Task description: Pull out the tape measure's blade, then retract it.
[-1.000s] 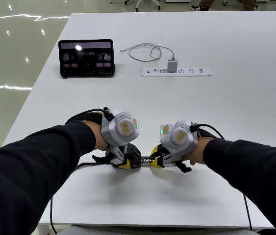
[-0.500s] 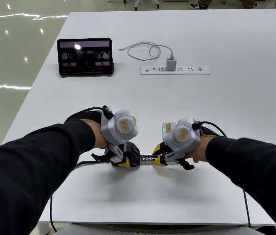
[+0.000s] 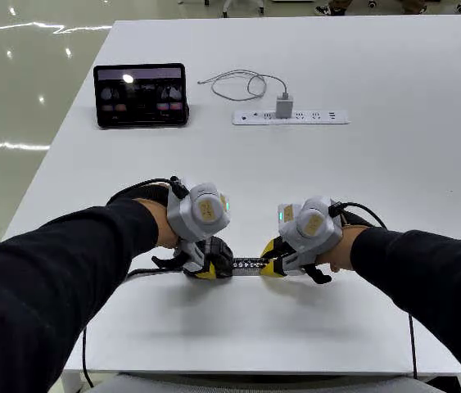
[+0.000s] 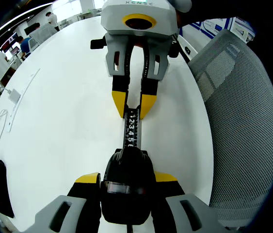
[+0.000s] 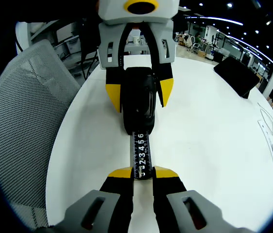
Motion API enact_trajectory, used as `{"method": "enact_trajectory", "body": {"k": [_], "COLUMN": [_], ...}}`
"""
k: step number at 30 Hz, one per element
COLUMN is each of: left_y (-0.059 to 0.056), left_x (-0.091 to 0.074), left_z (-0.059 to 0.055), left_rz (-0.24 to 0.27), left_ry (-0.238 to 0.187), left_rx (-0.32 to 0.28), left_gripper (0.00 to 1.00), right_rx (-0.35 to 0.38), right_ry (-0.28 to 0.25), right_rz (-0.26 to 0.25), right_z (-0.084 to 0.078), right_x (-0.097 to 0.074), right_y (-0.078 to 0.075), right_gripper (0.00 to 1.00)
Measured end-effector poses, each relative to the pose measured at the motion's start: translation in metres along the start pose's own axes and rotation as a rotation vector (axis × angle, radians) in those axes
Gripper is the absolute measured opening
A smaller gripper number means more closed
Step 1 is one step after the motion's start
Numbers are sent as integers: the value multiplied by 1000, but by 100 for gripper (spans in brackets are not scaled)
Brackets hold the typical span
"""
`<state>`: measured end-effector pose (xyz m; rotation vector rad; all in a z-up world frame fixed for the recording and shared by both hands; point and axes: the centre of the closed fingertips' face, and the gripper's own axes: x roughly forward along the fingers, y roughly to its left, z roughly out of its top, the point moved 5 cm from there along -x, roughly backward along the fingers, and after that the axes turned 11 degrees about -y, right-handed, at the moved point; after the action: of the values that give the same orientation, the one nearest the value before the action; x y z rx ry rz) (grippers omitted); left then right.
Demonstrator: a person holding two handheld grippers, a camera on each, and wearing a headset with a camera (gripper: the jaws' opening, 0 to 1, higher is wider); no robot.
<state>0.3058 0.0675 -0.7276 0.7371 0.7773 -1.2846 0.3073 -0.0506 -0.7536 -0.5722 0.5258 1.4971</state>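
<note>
Your right gripper (image 5: 142, 174) has drawn further right, more blade (image 5: 141, 153) out, its jaws pinched on the blade tip, your left gripper (image 4: 126, 178) clamped around the tape measure (image 4: 126, 167), resting on the table (image 3: 336, 180), both forearms (image 3: 66, 262) angled inward.

Black tape measure (image 5: 137, 99); its black blade (image 5: 141, 151) bears white numerals.

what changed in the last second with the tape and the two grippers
The right gripper, shut on the blade tip, has moved to the person's right, away from the left gripper, so more blade now shows between them. The left gripper stayed shut on the tape measure in the same spot on the table. The tablet and power strip did not move.
</note>
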Motion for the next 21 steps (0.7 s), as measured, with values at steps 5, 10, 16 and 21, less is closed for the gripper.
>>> {"method": "enact_trajectory", "body": {"k": [5,10,16,21], "left_y": [0,0,0,-1], "left_x": [0,1,1,1], "left_z": [0,0,0,1], "left_rz": [0,0,-1,0], "left_ry": [-1,0,1,1], "left_rx": [0,1,1,2], "left_gripper": [36,36,36,36], "right_rx": [13,19,25,39], "right_ry": [-2,-2,-7,-7], "right_rz": [-6,-11,-18,-25], "right_z": [-3,-8,-12,-17], "right_x": [-4,-8,-13,-20], "right_y": [0,0,1,-1], "right_gripper": [9,9,9,9]}}
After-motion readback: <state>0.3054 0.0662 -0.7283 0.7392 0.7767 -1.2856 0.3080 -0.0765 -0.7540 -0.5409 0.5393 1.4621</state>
